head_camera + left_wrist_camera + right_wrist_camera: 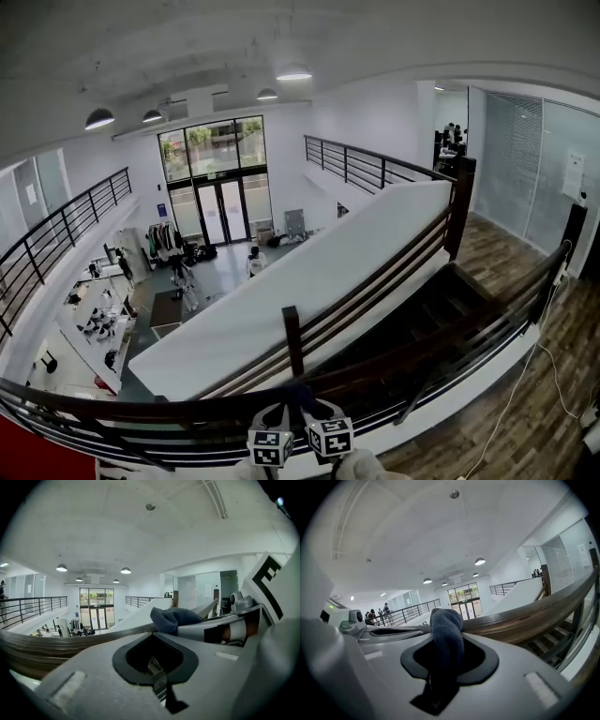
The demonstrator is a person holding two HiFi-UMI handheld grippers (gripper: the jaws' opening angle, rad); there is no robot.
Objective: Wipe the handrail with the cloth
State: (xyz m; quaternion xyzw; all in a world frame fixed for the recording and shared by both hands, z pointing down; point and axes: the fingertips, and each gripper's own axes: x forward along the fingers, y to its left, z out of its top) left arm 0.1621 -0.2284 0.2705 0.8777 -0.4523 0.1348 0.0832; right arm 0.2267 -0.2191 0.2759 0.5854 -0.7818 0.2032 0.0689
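Right gripper (440, 686) is clenched on the cloth (446, 634) by the near handrail (525, 616); left gripper (161, 686) is closed, empty. Wiping is judged unstarted.

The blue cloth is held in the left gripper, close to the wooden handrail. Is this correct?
No. The right gripper holds the blue cloth, its fingers shut on it, close to the wooden handrail; the right gripper view shows this.

Handrail (141, 405) top runs free both ways; left gripper (270, 417) and right gripper (323, 412), clamping cloth (447, 630), crowd each other.
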